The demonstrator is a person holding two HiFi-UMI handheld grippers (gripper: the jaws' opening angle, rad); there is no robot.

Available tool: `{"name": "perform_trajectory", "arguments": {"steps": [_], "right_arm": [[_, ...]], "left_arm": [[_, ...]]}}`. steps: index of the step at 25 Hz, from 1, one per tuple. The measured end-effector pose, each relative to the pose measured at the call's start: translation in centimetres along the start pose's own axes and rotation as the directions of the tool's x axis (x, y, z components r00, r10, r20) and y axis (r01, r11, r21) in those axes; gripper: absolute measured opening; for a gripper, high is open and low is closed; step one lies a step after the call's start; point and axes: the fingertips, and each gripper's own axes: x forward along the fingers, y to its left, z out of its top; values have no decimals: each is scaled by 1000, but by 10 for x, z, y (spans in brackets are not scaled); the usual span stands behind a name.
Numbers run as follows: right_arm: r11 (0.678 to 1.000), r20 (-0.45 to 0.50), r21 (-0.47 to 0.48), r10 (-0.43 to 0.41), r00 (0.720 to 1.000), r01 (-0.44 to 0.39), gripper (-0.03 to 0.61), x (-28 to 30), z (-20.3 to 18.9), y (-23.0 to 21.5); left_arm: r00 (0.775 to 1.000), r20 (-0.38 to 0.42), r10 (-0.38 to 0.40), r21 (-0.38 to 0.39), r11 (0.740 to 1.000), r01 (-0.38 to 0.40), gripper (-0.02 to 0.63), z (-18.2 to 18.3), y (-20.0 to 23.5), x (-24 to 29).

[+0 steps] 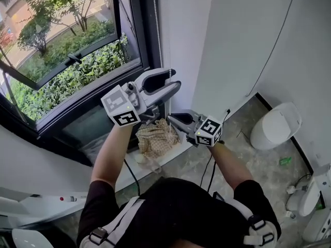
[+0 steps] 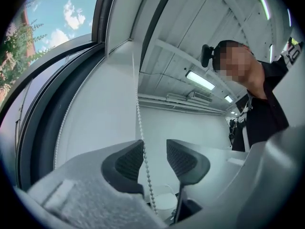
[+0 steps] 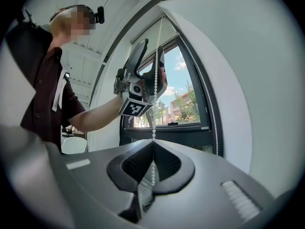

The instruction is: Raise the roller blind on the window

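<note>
The blind's white bead chain (image 1: 156, 30) hangs down the window's right frame. My left gripper (image 1: 173, 79) is raised beside it and stands open, and the chain (image 2: 141, 142) runs between its dark pads, close to the left pad (image 2: 126, 161), without being pinched. Lower down, my right gripper (image 1: 170, 119) is shut on the same chain (image 3: 156, 80), which goes in between its closed pads (image 3: 153, 144). The right gripper view looks up at the left gripper (image 3: 153, 51) above it on the chain. The blind's fabric is not in view.
The chain's other strand (image 3: 209, 109) hangs by the white wall at the right. A crumpled checked cloth (image 1: 155, 138) lies on the sill (image 1: 170, 154) under the grippers. A black cable (image 1: 209, 169) trails over the floor, and a white rounded bin (image 1: 276, 125) stands at the right.
</note>
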Motion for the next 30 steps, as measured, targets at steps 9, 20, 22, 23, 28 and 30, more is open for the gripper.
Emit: {"name": "perform_trajectory", "arguments": {"steps": [9, 20, 22, 23, 28, 30], "right_arm": [[1000, 8, 4, 2, 1000, -2, 3, -8, 1, 1], [999, -268, 46, 15, 963, -2, 2, -13, -89, 11], [998, -417, 57, 35, 908, -12, 3, -20, -131, 15], [998, -479, 50, 53, 876, -33, 3, -25, -149, 20], [992, -514, 70, 129, 848, -108, 156, -43, -161, 40], [995, -436, 38, 100, 894, -93, 170, -45, -126, 30]], "left_arm": [[995, 81, 58, -113, 992, -48, 14, 1, 10, -12], [992, -21, 127, -239, 963, -128, 11, -83, 13, -37], [988, -71, 138, -284, 947, -153, 11, -123, 6, -47], [985, -95, 144, -301, 939, -167, 11, -141, 2, -53], [976, -111, 189, -324, 921, -215, 11, -167, -2, -74], [973, -130, 192, -297, 928, -223, 11, -165, 0, -77]]}}
